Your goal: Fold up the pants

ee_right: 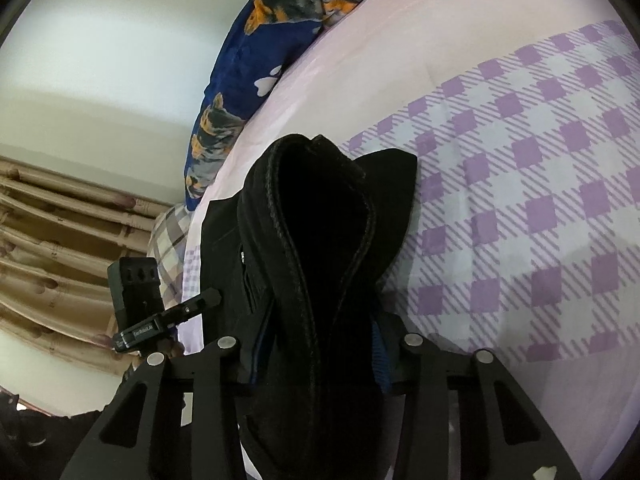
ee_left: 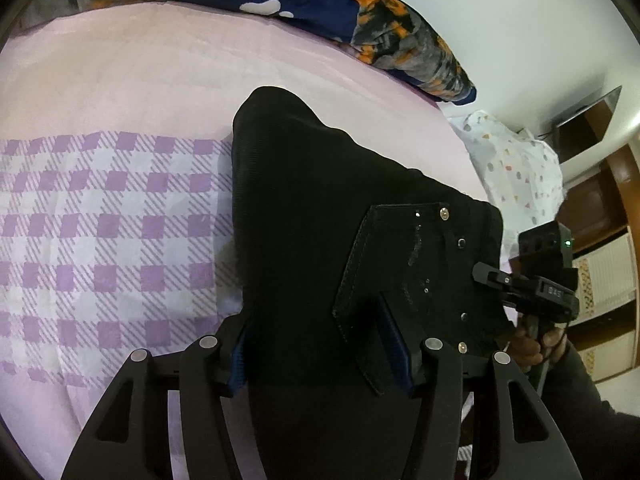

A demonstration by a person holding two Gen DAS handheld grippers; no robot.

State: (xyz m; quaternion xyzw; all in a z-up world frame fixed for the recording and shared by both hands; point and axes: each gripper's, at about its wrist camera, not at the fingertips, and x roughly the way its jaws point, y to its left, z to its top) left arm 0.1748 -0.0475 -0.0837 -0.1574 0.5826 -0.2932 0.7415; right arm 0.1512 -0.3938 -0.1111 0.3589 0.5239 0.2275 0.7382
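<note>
Both grippers, the left and the right, clamp thick bunches of the black pants, which drape onto the bed, apparently held at two points so the cloth can be laid flat and folded.

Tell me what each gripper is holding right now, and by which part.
Both hold the black pants: the left gripper at the waist beside a back pocket, the right gripper on a bunched, seamed edge.

I see my bed in pink and lilac check, pale walls, beige curtains, wooden shelving.
</note>
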